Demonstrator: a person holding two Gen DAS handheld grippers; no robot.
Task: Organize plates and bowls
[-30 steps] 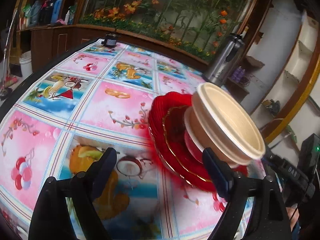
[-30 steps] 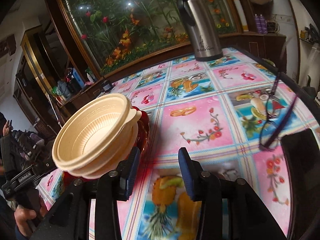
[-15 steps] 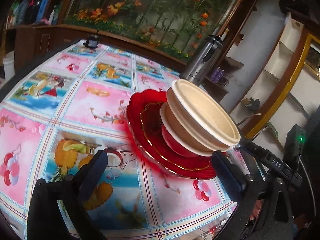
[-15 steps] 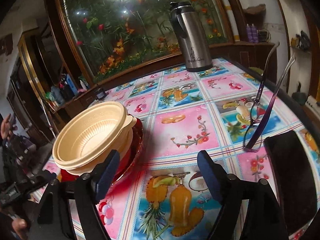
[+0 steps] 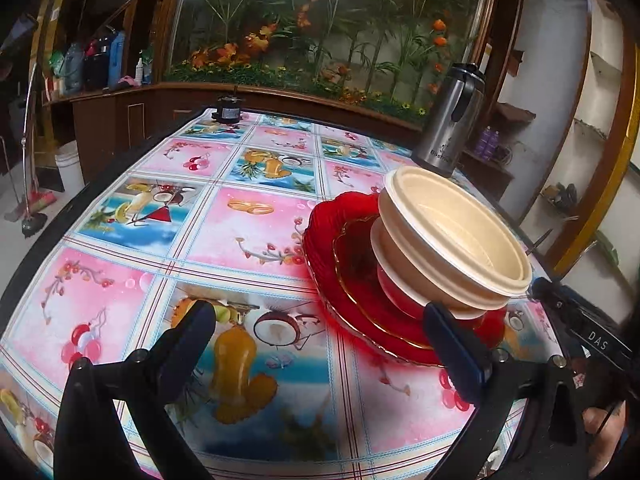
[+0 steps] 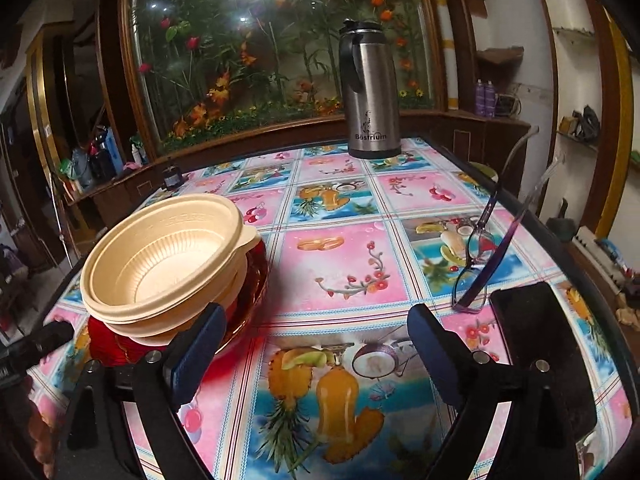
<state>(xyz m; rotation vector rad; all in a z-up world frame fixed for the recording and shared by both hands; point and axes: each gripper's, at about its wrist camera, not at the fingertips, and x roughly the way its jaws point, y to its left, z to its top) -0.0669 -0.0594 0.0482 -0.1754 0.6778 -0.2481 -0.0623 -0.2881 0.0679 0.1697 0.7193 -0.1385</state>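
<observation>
A stack stands on the table with the colourful cloth (image 5: 248, 236): red plates (image 5: 352, 280) at the bottom, a red bowl (image 5: 400, 292) on them, and cream bowls (image 5: 448, 240) nested on top. In the right wrist view the cream bowls (image 6: 168, 256) and red plates (image 6: 248, 300) are at the left. My left gripper (image 5: 324, 344) is open and empty, with the stack just beyond its right finger. My right gripper (image 6: 316, 344) is open and empty, with the stack beyond its left finger.
A steel flask (image 6: 370, 92) stands at the table's far edge. Glasses (image 6: 480, 256) and a black phone (image 6: 540, 352) lie at the right. A small black object (image 5: 228, 112) sits at the far left corner. A wooden counter (image 5: 120, 120) lies beyond the table.
Both grippers have opened wide and pulled back from the stack. The stack stays on the table.
</observation>
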